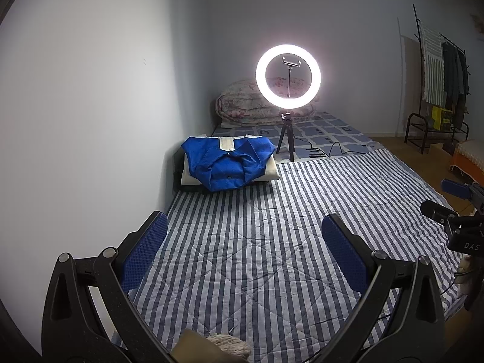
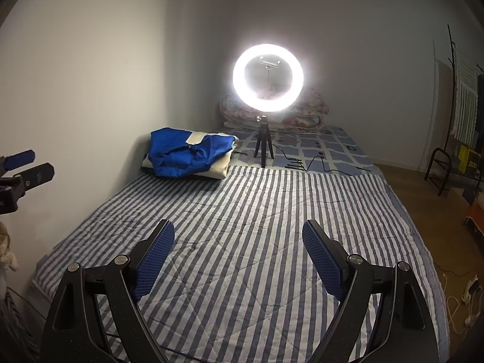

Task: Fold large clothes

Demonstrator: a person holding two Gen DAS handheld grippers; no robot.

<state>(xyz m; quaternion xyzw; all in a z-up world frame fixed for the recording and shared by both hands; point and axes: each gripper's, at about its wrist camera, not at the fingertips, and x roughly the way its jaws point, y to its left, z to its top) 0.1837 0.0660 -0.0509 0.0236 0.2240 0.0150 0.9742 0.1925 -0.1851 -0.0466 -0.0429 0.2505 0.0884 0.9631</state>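
Open left hand-held gripper (image 1: 243,236), folded blue garment (image 1: 228,161), striped quilt (image 1: 272,211)

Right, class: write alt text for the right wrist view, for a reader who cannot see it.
The right gripper, jaws open and empty, hangs over a striped quilt. Beyond lie a folded blue garment on a pile by the wall and a lit ring light on a tripod.

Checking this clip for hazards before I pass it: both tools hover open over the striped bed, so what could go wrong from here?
1. The ring light stands on a small tripod beside the blue garment; pulling the garment out could tip it.
2. Its black cable trails across the bedding and might snag.
3. The garment lies on a cream folded piece, which a grasp by the left tool or right tool may also catch.
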